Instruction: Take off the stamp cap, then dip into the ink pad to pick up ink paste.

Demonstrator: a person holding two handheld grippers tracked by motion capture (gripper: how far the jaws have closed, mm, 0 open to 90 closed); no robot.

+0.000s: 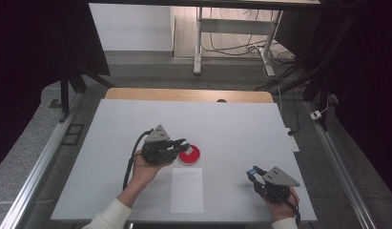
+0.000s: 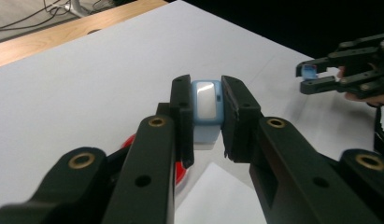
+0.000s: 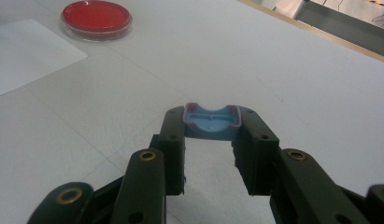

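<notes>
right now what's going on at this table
A person holds a gripper in each hand over a white table. The left gripper is shut on a light blue stamp body, held just above a red ink pad dish. The right gripper, nearer the right edge, is shut on a light blue cap. A white sheet of paper lies between the hands.
</notes>
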